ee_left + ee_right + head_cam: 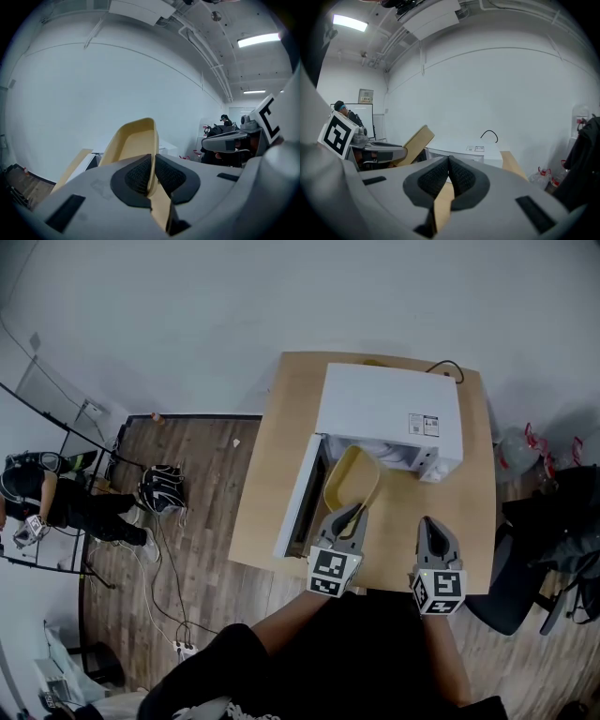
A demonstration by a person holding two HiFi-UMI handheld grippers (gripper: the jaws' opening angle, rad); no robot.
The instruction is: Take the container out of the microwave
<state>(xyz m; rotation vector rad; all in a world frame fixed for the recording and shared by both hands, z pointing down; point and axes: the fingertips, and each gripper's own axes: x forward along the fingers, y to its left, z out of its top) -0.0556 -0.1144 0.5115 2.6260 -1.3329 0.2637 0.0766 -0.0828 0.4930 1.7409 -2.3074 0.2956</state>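
Left tongs [152, 171] closed on the rim of the yellow container [352, 476], which is held tilted just outside the open microwave [389, 413], above the desk [267, 493]. Right tongs [449, 176] closed, empty. Removal appears nearly complete; setting down remains.

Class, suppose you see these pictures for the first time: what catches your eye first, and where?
The yellow container, pinched by its rim in the left gripper and tilted up before the white microwave. The microwave stands on a wooden table, its door open at the left. The right gripper, shut and empty, hovers over the table's near edge.
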